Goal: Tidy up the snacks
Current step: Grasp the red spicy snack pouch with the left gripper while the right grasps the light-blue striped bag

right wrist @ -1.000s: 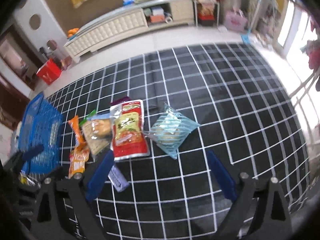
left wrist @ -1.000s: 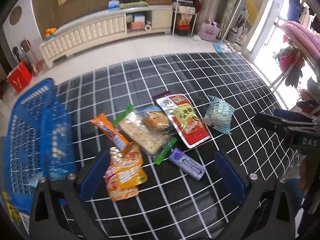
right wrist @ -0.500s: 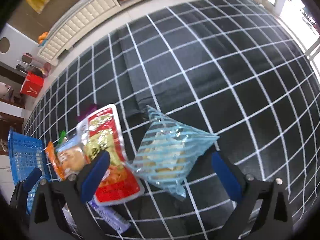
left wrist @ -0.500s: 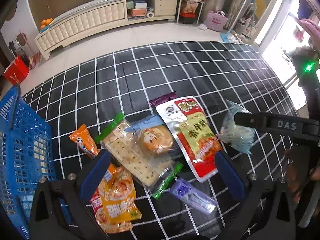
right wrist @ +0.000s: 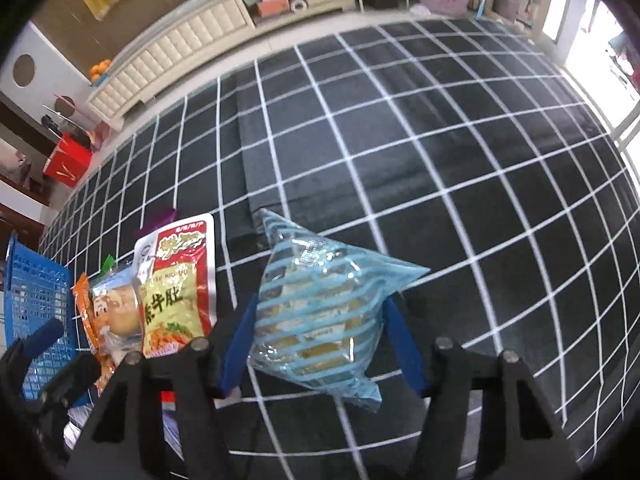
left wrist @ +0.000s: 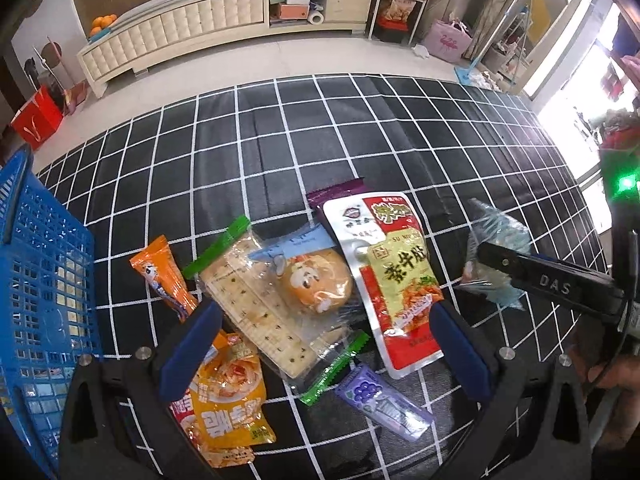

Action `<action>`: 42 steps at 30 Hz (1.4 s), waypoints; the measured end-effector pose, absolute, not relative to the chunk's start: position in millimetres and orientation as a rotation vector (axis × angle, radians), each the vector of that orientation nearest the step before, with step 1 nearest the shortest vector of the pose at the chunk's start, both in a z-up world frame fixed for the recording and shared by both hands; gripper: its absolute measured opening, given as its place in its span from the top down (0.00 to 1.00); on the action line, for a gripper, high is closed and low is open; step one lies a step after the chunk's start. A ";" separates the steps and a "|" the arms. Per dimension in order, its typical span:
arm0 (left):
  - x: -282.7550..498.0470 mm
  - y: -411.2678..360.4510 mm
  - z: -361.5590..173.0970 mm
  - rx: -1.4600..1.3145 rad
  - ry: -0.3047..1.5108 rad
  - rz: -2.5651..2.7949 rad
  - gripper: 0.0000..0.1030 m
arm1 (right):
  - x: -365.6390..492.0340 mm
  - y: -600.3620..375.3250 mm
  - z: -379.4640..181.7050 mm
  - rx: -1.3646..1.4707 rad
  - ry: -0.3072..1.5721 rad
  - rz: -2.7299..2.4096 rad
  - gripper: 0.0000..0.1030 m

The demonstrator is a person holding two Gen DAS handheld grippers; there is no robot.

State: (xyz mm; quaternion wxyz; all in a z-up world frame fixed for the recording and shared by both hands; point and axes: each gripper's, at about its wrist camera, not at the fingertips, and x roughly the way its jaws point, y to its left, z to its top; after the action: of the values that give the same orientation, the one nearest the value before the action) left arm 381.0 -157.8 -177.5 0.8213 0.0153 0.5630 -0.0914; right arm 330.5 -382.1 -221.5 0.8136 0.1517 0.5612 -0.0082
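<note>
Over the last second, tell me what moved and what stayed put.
The right gripper came down over the blue striped bag and narrowed its fingers to either side of it; whether they press it yet is unclear. The left gripper moved in over the snack pile, fingers wide apart. The red pouch, crackers and basket kept their places on the mat.
</note>
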 end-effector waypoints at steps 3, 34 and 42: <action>380.4 -171.2 -176.7 0.073 1.202 -0.179 0.00 | 314.6 -399.7 -211.9 0.328 1.154 -0.011 0.36; 422.0 -274.3 -244.4 0.187 1.316 -0.086 0.35 | 333.2 -401.0 -214.2 0.302 1.153 0.007 0.35; 417.4 -254.4 -243.4 0.097 1.312 -0.093 0.56 | 331.7 -396.9 -214.5 0.294 1.153 0.011 0.35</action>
State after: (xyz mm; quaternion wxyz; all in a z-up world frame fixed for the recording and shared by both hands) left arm 417.4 -254.4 -243.4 0.7902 0.0450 0.6097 -0.0434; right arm 331.7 -396.9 -214.5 0.8282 0.1383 0.5430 0.0051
